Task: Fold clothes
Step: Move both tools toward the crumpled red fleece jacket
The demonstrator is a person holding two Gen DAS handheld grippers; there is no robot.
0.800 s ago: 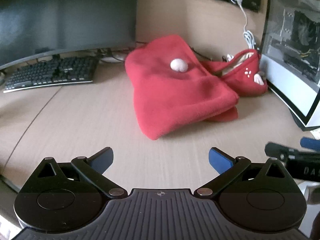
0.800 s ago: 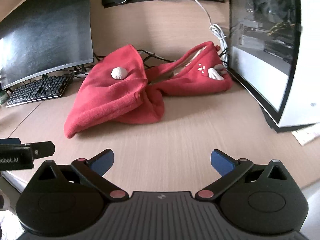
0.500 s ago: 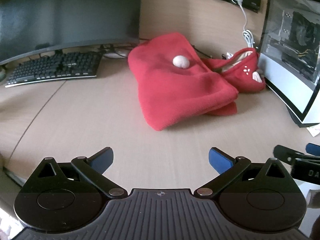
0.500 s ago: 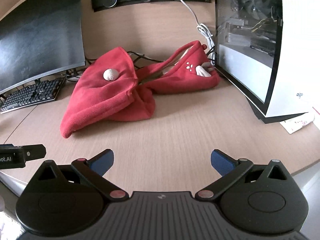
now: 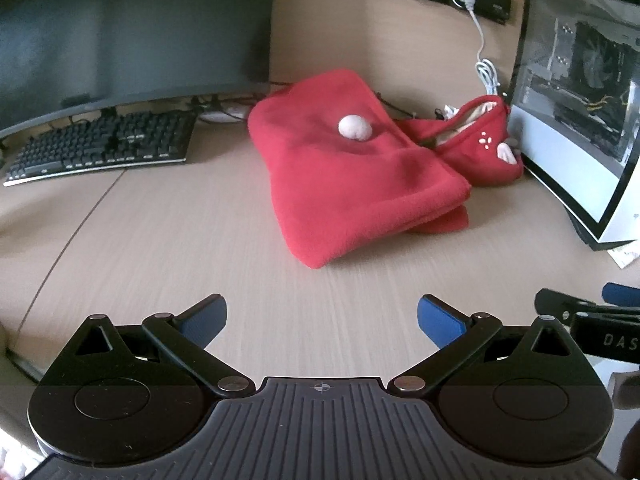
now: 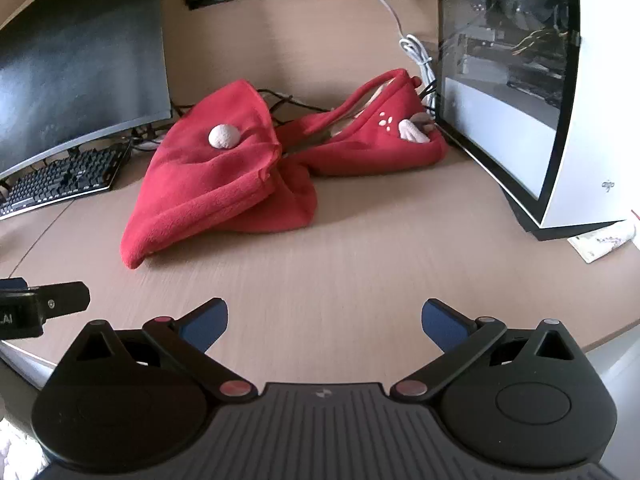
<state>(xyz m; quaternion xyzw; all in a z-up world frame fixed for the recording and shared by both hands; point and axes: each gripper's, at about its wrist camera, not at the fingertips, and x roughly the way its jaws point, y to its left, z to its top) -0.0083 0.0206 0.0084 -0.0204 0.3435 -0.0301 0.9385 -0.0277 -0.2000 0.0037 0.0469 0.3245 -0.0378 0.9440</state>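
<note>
Fleece garment (image 5: 352, 176), red, lies bunched mid-desk (image 5: 160, 240) between keyboard (image 5: 104, 148) and computer case (image 6: 520, 100), cables behind; both tongs, left (image 5: 322, 318) and right (image 6: 324, 320), gape empty, well short.

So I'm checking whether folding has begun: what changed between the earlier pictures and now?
Only the viewpoints shifted slightly: the red garment sits a little differently in each wrist view, so both hands drifted a bit. Nothing was taken hold of or let go. The left gripper and right gripper stay wide open above the bare desk, short of the cloth. Garment, keyboard and computer case lie as before.
</note>
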